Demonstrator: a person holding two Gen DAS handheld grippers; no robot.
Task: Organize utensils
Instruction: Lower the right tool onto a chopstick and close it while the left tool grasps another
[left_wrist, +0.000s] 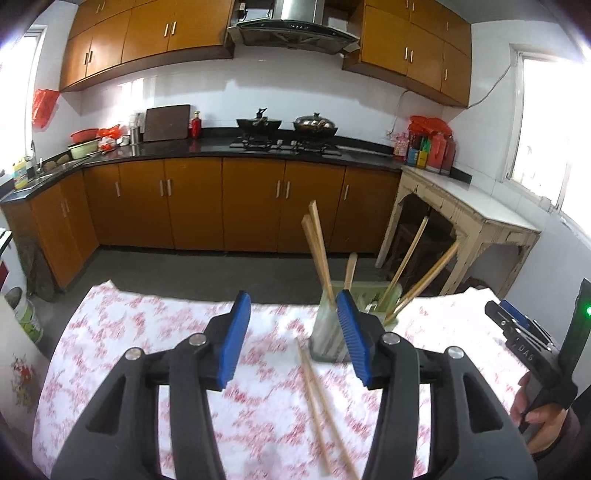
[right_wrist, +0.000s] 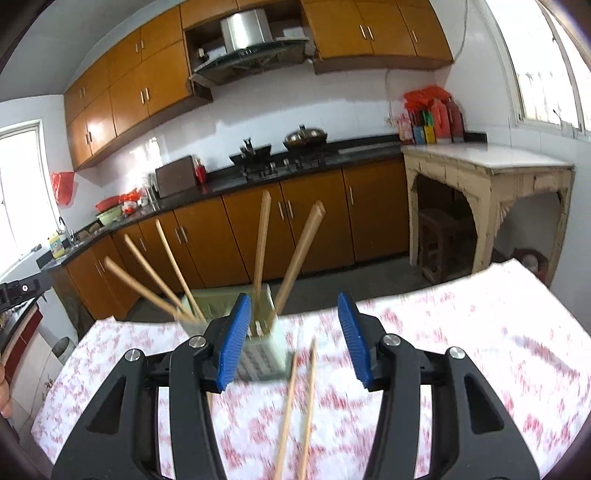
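Note:
A pale green utensil holder (left_wrist: 328, 336) stands on the table with several wooden chopsticks (left_wrist: 317, 243) upright in it. It also shows in the right wrist view (right_wrist: 264, 354), with chopsticks (right_wrist: 298, 251) fanning out of it. Two loose chopsticks (left_wrist: 319, 410) lie side by side on the cloth in front of the holder, also in the right wrist view (right_wrist: 297, 410). My left gripper (left_wrist: 293, 336) is open and empty above them. My right gripper (right_wrist: 293, 336) is open and empty above the same pair, and shows at the right edge of the left view (left_wrist: 517, 325).
The table carries a white cloth with red flowers (left_wrist: 147, 350), seen also in the right wrist view (right_wrist: 480, 332). Beyond its far edge are floor, orange cabinets (left_wrist: 221, 206), a black counter with woks (left_wrist: 314, 123) and a worn cream side table (left_wrist: 461, 218).

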